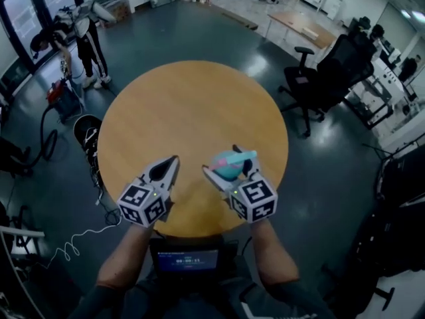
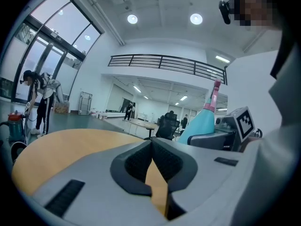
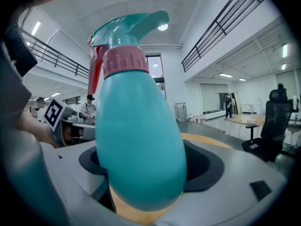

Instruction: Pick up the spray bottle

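Note:
A teal spray bottle (image 3: pixel 138 145) with a pink collar and a teal trigger head sits between the jaws of my right gripper (image 3: pixel 141 173), which is shut on its body. From the head view the spray bottle (image 1: pixel 229 165) hangs above the near part of the round wooden table (image 1: pixel 192 118), in my right gripper (image 1: pixel 226 169). My left gripper (image 1: pixel 171 165) is beside it on the left, shut with nothing in it. In the left gripper view the jaws of my left gripper (image 2: pixel 151 147) meet, and the spray bottle (image 2: pixel 202 121) shows at the right.
A black office chair (image 1: pixel 325 85) stands right of the table. A person (image 1: pixel 83 35) with a vacuum and hose (image 1: pixel 56 108) is at the far left. Cables lie on the dark floor near the table's left edge. Desks fill the far right.

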Motion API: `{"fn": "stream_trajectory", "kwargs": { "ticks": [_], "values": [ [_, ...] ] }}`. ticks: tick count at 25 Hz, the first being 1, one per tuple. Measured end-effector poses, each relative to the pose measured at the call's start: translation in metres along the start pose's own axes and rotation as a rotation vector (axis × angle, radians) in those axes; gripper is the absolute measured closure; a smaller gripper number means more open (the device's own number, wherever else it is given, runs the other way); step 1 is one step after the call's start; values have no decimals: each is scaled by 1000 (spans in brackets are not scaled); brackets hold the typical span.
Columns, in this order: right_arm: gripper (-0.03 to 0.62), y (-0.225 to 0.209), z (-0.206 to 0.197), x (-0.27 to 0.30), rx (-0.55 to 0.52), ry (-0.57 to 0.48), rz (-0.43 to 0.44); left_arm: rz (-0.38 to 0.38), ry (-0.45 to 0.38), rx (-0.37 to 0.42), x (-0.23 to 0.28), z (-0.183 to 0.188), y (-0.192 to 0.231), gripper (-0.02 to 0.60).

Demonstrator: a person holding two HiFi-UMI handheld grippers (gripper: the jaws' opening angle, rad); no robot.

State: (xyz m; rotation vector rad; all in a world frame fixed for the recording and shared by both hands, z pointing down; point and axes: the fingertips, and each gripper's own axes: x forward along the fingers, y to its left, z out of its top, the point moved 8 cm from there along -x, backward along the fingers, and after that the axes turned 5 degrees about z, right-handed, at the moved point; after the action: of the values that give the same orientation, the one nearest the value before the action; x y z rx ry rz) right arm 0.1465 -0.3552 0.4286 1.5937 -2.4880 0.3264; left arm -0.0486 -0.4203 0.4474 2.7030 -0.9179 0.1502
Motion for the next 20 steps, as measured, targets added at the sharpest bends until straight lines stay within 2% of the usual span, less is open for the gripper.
{"fn": "stream_trajectory", "kwargs": {
  "ticks": [10, 15, 20],
  "values": [
    [148, -21, 6, -65, 5, -41, -131, -124, -12, 29, 34, 11, -49, 586],
    [148, -40, 3, -113, 3, -68, -260, -232, -14, 97, 59, 11, -93, 586],
    [148, -40, -2, -156, 14, -92, -370, -331, 7, 118, 70, 4, -128, 586]
  ]
}}
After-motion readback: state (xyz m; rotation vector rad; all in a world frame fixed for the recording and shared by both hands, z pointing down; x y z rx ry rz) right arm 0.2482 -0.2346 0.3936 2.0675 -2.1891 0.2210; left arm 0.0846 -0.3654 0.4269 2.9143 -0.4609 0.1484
